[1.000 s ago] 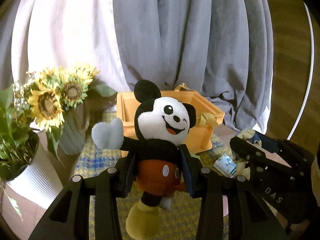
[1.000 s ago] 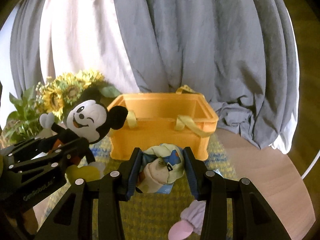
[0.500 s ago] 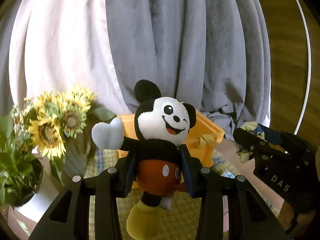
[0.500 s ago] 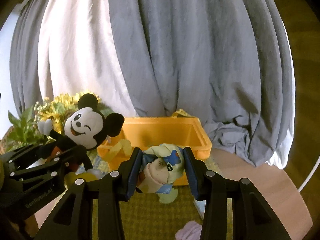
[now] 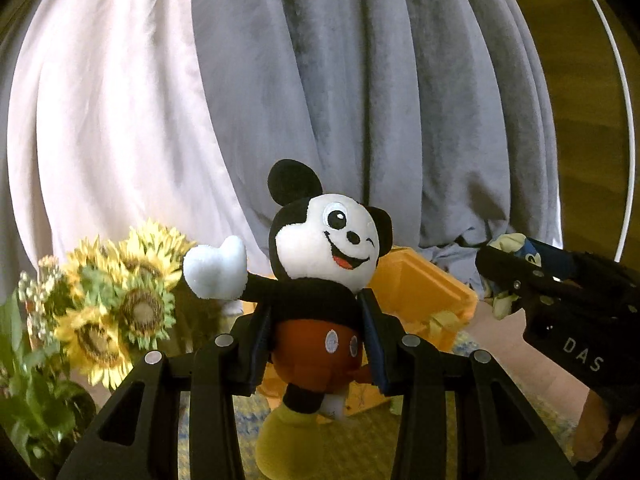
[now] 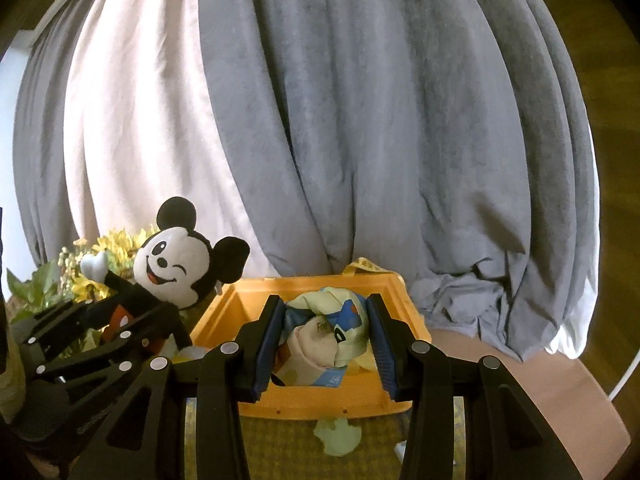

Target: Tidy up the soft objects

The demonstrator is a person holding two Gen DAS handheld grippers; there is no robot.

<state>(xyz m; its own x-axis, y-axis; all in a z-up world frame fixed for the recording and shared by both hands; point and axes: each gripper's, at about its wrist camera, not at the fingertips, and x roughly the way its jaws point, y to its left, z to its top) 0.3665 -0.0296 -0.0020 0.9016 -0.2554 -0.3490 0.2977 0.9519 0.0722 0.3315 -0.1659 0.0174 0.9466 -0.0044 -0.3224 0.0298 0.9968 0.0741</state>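
My left gripper [image 5: 316, 344] is shut on a Mickey Mouse plush [image 5: 320, 280], gripping its red shorts and holding it upright in the air. It also shows in the right wrist view [image 6: 172, 264] at the left. My right gripper [image 6: 326, 344] is shut on a pale yellow-and-blue soft toy [image 6: 328, 332], held above the open orange bin [image 6: 400, 312]. In the left wrist view the bin [image 5: 424, 292] sits behind the plush, and the right gripper [image 5: 520, 280] with its toy is at the right.
A bunch of sunflowers [image 5: 112, 312] in a pot stands at the left. Grey and white curtains [image 5: 360, 100] hang behind the bin. A yellow-blue woven mat [image 6: 288, 452] lies under the bin on a round wooden table [image 6: 560, 392].
Both grippers have risen with their toys and moved toward the bin. The right gripper's toy is now over the bin's opening.
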